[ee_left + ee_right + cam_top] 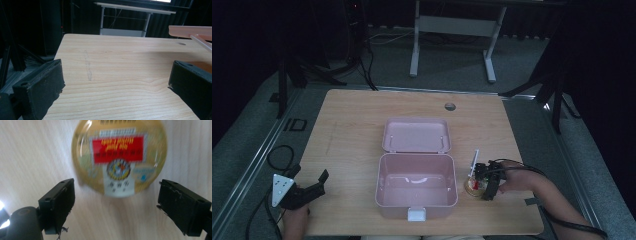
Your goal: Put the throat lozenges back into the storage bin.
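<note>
You are at a light wooden worktop [347,130] with a pink plastic storage box [416,186] in the middle, its hinged lid [416,135] thrown open and lying flat behind it, a white latch [416,215] on the near wall. The box looks empty.

Your right tool [485,181] hangs over a small round tin [474,186] that sits on the worktop just to the right of the box, near the front edge. In the right gripper view the tin [119,157] lies flat, showing a glossy gold lid with a red label and a white panel; the print is too blurred to read. The jaws stand wide apart, one on each side and short of the tin, gripping nothing. A thin white stick-like thing [474,161] rises beside the tin; what it is cannot be told.

Your left tool [309,192] rests at the front left of the worktop, well apart from the box, jaws spread wide and empty.

The tin is probably light and rigid, but its smooth, rounded metal may slip. Take it across its widest part, jaws on opposite sides of the rim, and close squarely so it does not squirt out.
</note>
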Demonstrator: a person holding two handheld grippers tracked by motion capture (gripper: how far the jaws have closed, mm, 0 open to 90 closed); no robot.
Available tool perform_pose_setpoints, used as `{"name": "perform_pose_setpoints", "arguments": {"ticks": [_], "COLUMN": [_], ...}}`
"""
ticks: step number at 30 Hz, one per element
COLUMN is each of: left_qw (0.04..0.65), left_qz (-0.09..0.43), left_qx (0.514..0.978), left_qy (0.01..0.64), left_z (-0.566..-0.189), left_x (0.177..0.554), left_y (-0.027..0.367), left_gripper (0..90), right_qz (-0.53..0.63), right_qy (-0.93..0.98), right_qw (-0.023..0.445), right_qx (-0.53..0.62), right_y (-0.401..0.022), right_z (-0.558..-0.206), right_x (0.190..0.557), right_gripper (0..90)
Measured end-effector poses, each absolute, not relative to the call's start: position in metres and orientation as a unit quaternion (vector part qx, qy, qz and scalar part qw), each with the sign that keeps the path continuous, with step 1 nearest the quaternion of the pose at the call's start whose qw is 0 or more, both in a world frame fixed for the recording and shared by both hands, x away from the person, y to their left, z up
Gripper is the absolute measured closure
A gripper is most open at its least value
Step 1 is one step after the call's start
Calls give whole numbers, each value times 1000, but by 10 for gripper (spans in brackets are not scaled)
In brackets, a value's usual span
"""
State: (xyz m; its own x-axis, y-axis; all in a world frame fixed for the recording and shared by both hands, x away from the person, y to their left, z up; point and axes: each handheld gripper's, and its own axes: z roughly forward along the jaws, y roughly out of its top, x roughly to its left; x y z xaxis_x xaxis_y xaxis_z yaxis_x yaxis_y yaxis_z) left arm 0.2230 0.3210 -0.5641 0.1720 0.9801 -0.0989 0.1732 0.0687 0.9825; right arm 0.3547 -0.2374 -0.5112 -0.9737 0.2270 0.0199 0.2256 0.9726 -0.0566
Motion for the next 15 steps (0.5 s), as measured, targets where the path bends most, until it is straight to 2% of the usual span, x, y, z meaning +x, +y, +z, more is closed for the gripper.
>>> {"name": "perform_pose_setpoints", "arguments": {"ticks": [11, 15], "left_qw": [521, 521], "left_qz": [386, 386], "left_qx": [562, 563], "left_qy": [513, 513], "left_z": [-564, -564], "left_x": [223, 223], "left_y": [321, 321], "left_gripper": [4, 4], "right_qz": [30, 34], "right_qy": [-995, -996], "right_qw": [16, 20], "right_qx": [-89, -79], "right_y": [-212, -209], "right_z": [-516, -517], "right_x": [360, 361], "right_gripper": [141, 174]}}
